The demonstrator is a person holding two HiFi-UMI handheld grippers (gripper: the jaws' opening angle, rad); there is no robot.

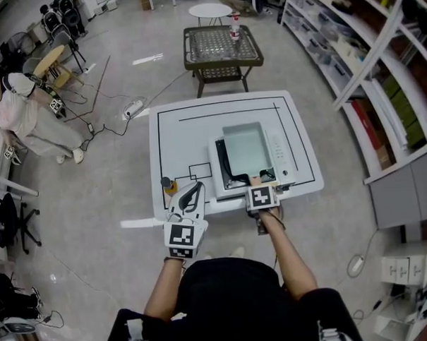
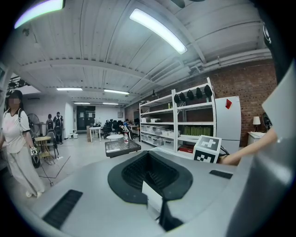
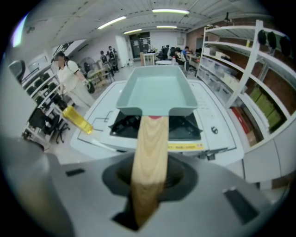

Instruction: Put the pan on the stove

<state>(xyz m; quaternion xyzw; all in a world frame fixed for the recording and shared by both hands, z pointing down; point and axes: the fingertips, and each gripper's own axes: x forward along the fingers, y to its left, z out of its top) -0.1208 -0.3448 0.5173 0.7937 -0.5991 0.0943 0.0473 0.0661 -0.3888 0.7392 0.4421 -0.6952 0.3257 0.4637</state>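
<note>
A pale green rectangular pan (image 1: 246, 147) (image 3: 157, 95) sits on the black burner of a white stove (image 1: 280, 156) (image 3: 217, 120) on the white table (image 1: 176, 132). Its wooden handle (image 3: 150, 152) points toward me and runs between the jaws of my right gripper (image 1: 258, 183). Whether the pads press on the handle is hidden. My left gripper (image 1: 194, 190) hangs over the table's front left edge, away from the pan, with its jaws together and nothing in them. The left gripper view points up across the room and shows only the right gripper's marker cube (image 2: 206, 149).
A small yellow object (image 1: 167, 182) (image 3: 77, 119) lies on the table left of the stove. Beyond the table stands a mesh-topped table (image 1: 221, 46) with a bottle (image 1: 234, 27). Shelves (image 1: 364, 61) line the right side. A person (image 1: 13, 111) stands at the far left.
</note>
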